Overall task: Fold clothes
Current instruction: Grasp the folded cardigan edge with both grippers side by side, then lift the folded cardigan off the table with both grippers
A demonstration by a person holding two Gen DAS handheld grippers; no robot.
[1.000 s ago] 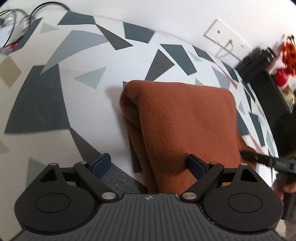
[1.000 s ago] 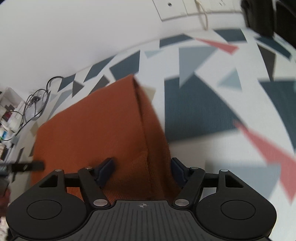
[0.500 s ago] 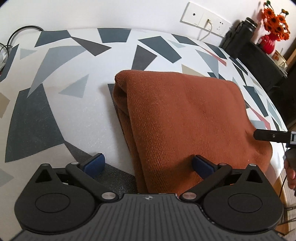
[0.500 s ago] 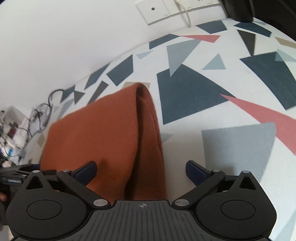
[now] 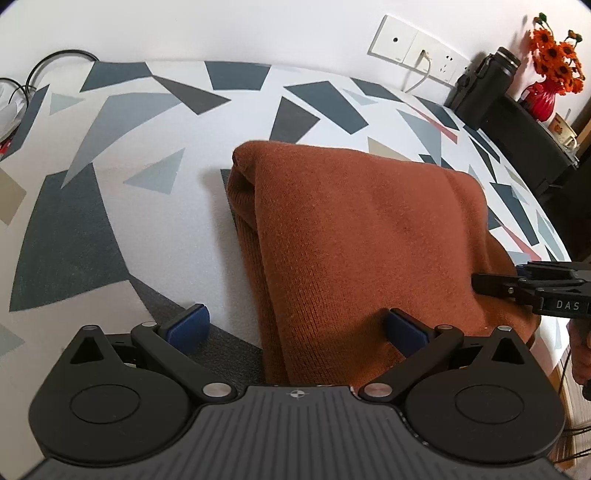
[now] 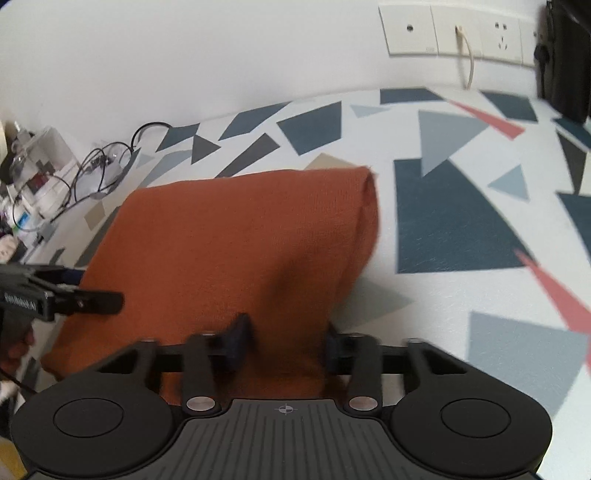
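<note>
White wall and a patterned counter (image 5: 110,221) with grey and blue triangles fill my view. On it lies the rust-orange knitted garment (image 5: 362,236), folded into a thick pad near the front edge. My left gripper (image 5: 295,326) has its fingers spread wide, released, one on bare counter and one on the cloth. My right gripper (image 6: 284,341) is closing its fingers around the garment's near right corner. Wall sockets (image 6: 454,33) sit behind.

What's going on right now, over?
Left tongs wide open. Right tongs closing on folded rust-orange knit sweater. Nothing blocking.
</note>
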